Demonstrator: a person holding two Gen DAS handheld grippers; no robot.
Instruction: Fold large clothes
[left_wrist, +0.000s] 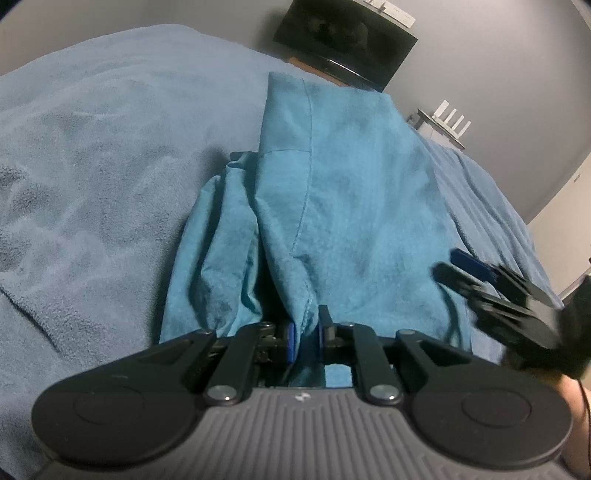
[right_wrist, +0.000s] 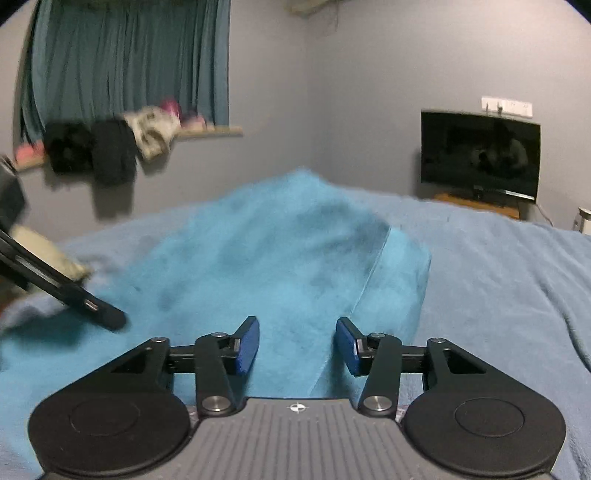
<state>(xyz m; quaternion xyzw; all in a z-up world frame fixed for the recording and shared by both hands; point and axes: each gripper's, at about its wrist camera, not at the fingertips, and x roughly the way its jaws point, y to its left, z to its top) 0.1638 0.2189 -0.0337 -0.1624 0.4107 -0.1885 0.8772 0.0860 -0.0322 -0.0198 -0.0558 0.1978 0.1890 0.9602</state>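
L gripper (left_wrist: 306, 334) pinching teal garment (left_wrist: 332, 206); R gripper (right_wrist: 297, 345) apparently empty.

The garment (left_wrist: 332, 192) lies on the bed (left_wrist: 92, 155), on top of the blanket (right_wrist: 498, 280). In the left wrist view it runs from the left gripper (left_wrist: 306, 339) at six o'clock up toward twelve, a fold of it between the jaws. The right gripper (left_wrist: 476, 280) sits at about four o'clock over the garment's right edge. Beyond the bed's far end, at about one o'clock, a television (left_wrist: 343, 40) stands on a low stand before the wall. In the right wrist view the garment lies just ahead of the right gripper (right_wrist: 297, 345), with nothing between the jaws. A window ledge (right_wrist: 207, 133) carrying clothes (right_wrist: 110, 147) lies at ten o'clock, a curtain (right_wrist: 129, 62) behind it.
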